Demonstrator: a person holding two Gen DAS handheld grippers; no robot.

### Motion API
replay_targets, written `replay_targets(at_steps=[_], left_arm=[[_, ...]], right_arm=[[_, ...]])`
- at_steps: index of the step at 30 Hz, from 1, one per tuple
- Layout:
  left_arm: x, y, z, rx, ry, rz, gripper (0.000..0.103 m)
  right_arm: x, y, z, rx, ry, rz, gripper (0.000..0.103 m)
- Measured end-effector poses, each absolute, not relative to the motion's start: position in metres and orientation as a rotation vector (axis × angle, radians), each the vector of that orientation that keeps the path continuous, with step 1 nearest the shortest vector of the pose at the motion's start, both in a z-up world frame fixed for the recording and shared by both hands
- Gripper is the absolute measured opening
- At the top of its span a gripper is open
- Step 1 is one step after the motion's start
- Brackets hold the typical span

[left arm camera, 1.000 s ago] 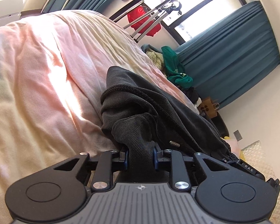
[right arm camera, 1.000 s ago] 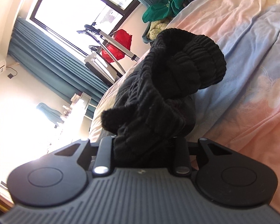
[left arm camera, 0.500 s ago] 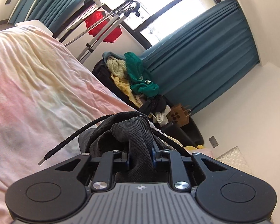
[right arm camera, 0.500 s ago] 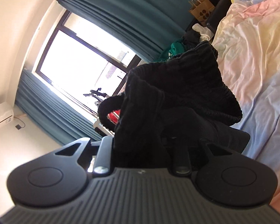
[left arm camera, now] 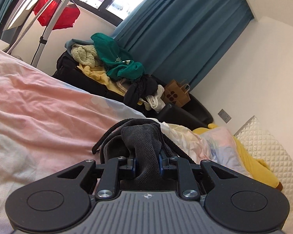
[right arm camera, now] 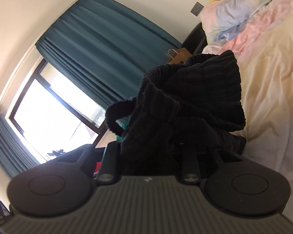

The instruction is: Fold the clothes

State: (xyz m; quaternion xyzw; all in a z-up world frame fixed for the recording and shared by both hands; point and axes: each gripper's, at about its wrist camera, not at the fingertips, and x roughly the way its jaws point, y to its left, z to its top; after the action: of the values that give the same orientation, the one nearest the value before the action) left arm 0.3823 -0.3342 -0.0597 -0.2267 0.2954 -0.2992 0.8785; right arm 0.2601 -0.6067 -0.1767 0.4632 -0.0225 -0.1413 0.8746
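A dark grey ribbed garment (left arm camera: 142, 136) with a black drawstring (left arm camera: 101, 142) is bunched between the blue pads of my left gripper (left arm camera: 146, 162), which is shut on it just above the pink bedcover (left arm camera: 39, 117). In the right wrist view the same dark garment (right arm camera: 195, 97) rises in a thick fold from my right gripper (right arm camera: 152, 156), which is shut on it; the cloth hides the fingertips. The elastic waistband (right arm camera: 214, 58) arches over the pale bedcover (right arm camera: 273, 78) to the right.
Beyond the bed, a black sofa (left arm camera: 185, 111) carries a pile of clothes with a green top (left arm camera: 115, 58) and a brown paper bag (left arm camera: 175, 93). Teal curtains (left arm camera: 185, 29) flank the window. A quilted headboard (left arm camera: 263, 146) and yellow pillow (left arm camera: 250, 156) lie right. A clothes rack (left arm camera: 46, 19) stands left.
Both grippers swung with the garment toward the head of the bed. The garment, earlier spread over the bedcover, is now lifted and bunched at the jaws. Both grips stay closed.
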Motion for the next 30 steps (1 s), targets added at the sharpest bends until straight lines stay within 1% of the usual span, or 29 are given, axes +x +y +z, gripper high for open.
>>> replay_targets(at_steps=[4,7,10,12,13,15,17,19,21,23,25,26,30], left_arm=[[0.386,-0.328,-0.088,-0.493,0.629,-0.632,0.023],[0.382,-0.317,-0.099,-0.454,0.666,-0.617,0.024],[0.372,-0.310,-0.109,-0.389,0.714,-0.578,0.026],[0.366,-0.300,-0.117,-0.340,0.767,-0.551,0.028],[0.363,-0.295,-0.121,-0.319,0.793,-0.539,0.033],[0.362,-0.286,-0.127,-0.267,0.855,-0.513,0.040],[0.355,-0.275,-0.125,-0.255,0.871,-0.508,0.038],[0.340,-0.263,-0.112,-0.221,0.857,-0.500,0.039],[0.328,-0.255,-0.099,-0.202,0.852,-0.517,0.040],[0.307,-0.246,-0.077,-0.180,0.820,-0.528,0.042],[0.285,-0.240,-0.057,-0.151,0.779,-0.542,0.046],[0.273,-0.239,-0.047,-0.131,0.759,-0.554,0.046],[0.212,-0.231,-0.016,-0.060,0.644,-0.573,0.050]], right_arm=[[0.255,-0.603,-0.182,0.887,0.027,-0.267,0.031],[0.245,-0.597,-0.191,0.959,0.088,-0.270,0.033],[0.235,-0.587,-0.195,1.040,0.191,-0.302,0.036],[0.229,-0.582,-0.202,1.106,0.269,-0.326,0.043],[0.224,-0.579,-0.205,1.139,0.295,-0.335,0.045],[0.214,-0.573,-0.208,1.189,0.328,-0.347,0.056],[0.207,-0.572,-0.205,1.214,0.348,-0.346,0.057],[0.197,-0.568,-0.196,1.220,0.357,-0.364,0.057],[0.183,-0.559,-0.181,1.165,0.359,-0.385,0.057],[0.167,-0.546,-0.162,1.078,0.366,-0.407,0.057],[0.152,-0.532,-0.144,0.991,0.372,-0.428,0.057],[0.145,-0.525,-0.134,0.936,0.369,-0.433,0.057],[0.120,-0.509,-0.100,0.741,0.334,-0.427,0.058]])
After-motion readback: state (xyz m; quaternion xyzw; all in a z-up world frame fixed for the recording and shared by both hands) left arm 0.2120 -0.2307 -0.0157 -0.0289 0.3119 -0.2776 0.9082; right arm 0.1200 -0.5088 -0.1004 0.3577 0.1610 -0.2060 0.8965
